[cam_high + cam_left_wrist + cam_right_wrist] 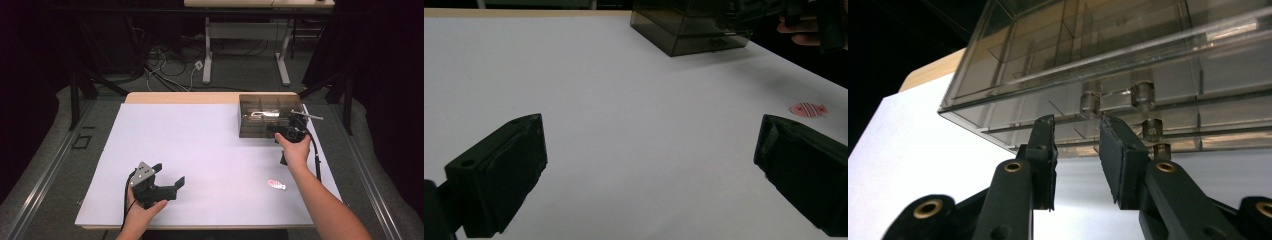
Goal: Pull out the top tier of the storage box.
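A white table (200, 150) stood over cabled grey floor (170, 70); at two o'clock, the right gripper (1077, 125), narrowly parted, neared the smoky box (270, 116); the left gripper (170, 176) gaped.

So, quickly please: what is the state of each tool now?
Left tool: open, holding nothing.
Right tool: open with a narrow gap, at the drawer box front, gripping nothing yet.

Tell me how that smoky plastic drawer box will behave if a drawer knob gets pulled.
The drawer box looks thin-walled and mostly empty, so probably light; it may slide on the smooth white table rather than open. Its glossy knobs look slippery.
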